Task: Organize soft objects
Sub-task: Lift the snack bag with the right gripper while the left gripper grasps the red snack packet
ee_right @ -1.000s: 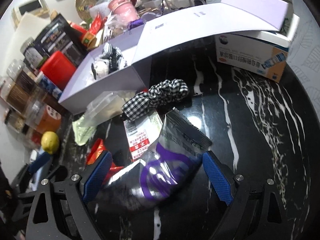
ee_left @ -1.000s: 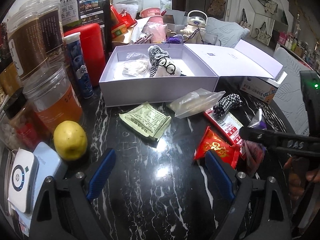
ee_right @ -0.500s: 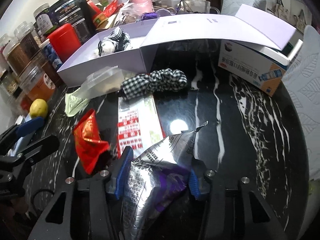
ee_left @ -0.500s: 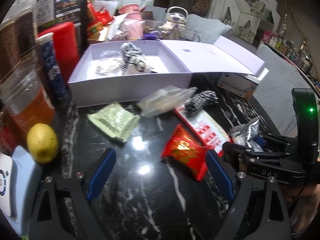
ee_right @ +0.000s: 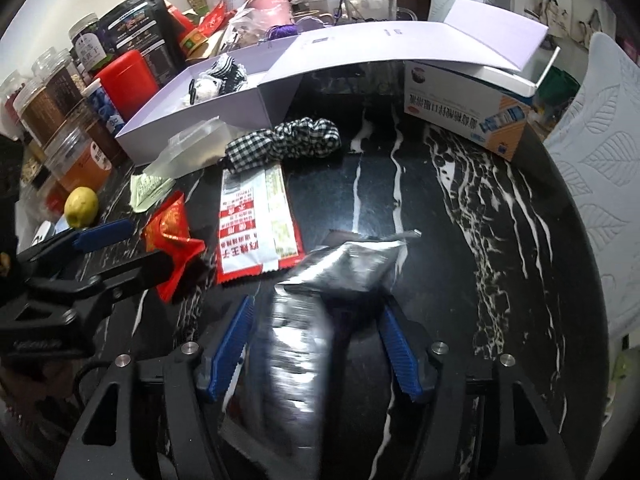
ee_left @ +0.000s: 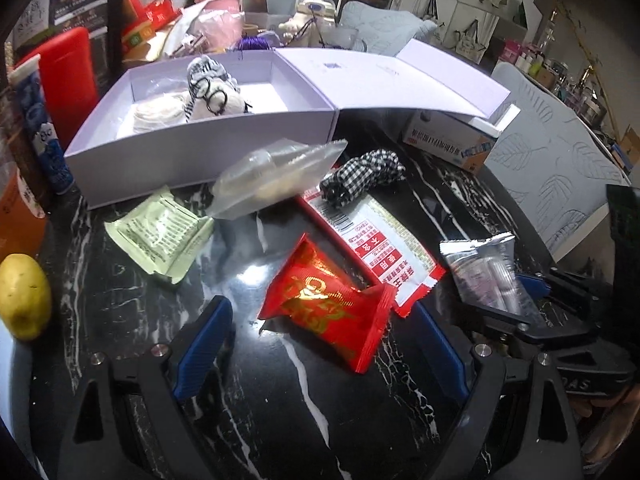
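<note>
My right gripper is shut on a silver and purple foil packet, also seen in the left wrist view. My left gripper is open, with a red snack packet lying between its fingers on the black marble table. A black-and-white checked scrunchie lies in front of the open white box, which holds a small plush toy with glasses. A clear plastic bag, a green sachet and a red-and-white packet lie nearby.
Jars, a red canister and a blue tube crowd the left side. A yellow lemon sits at the left edge. A medicine carton props up the box lid at the right.
My left gripper has moved forward and right, so the red packet now lies between its fingers. My right gripper has closed on the foil packet and keeps its hold.
</note>
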The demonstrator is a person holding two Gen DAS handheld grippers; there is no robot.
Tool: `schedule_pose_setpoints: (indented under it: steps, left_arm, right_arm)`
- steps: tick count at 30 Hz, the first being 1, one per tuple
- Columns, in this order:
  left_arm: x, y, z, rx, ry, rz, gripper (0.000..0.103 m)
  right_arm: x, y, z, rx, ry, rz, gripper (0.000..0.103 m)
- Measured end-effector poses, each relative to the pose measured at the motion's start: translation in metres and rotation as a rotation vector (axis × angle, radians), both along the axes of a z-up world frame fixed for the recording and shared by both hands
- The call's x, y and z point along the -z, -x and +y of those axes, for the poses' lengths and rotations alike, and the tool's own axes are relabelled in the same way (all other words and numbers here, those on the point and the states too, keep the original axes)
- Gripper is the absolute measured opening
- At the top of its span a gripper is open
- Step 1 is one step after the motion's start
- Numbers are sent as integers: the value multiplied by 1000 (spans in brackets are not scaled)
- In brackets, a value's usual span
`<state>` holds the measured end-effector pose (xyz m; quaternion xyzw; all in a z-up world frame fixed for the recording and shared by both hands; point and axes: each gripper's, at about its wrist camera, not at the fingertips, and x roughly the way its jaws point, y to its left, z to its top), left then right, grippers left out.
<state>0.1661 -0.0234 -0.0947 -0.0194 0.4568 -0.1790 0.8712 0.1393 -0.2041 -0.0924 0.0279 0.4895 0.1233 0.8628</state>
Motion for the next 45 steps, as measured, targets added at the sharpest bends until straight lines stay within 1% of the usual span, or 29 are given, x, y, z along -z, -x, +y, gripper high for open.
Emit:
schedule_pose_setpoints:
  steps: [5,8,9,12,13,14,16,17,18,20,22,23,27,34,40,45]
  left_arm:
    - [10,-8,-5,13,0,29,92]
    - [11,-8,-9,21,-23,7,92]
    - [11,-8,-10,23,-20,3,92]
    - [11,-10,-10,21,-3,-9,91]
    - [11,-10,-9,18,5,-18,82]
    - [11,-10,-9,17,2,-29,69]
    - [10,-10,-10,21,-5,-36,65]
    - [10,-9,-9,26,4,-38,61]
    - [10,-8,-8,26,7,-39,60]
    - [9,-7,-7,17,10,-40,54]
    - [6,-5,-3,9,23,-47,50]
    - [5,-4,-1,5,25,-47,47]
    - [2,3,2,1,25,-48,46]
    - [-6,18,8,-12,44,-66,45]
    - [-23,38,10,-22,40,-119,45]
    - [-40,58,10,-27,46,-160,45]
  right_arm:
    - [0,2,0,-5,8,-11,65]
    - [1,3,1,-9,14,-17,64]
    - [1,3,1,-10,17,-19,63]
    - [1,4,1,-9,15,-23,62]
    - [1,4,1,-9,14,-25,62]
    - [1,4,0,-9,12,-26,62]
    - [1,5,0,-7,11,-28,61]
    - [1,5,-1,-6,12,-30,60]
    - [1,5,-1,-6,13,-32,58]
    - [1,6,-1,-6,18,-39,53]
    - [1,6,0,-6,26,-45,41]
    - [1,7,0,-5,33,-50,41]
    - [1,8,-3,-1,21,-55,37]
    - [-4,19,-4,2,4,-72,37]
    - [-13,34,-3,-3,9,-103,37]
    - [-22,50,-1,-21,-18,-127,37]
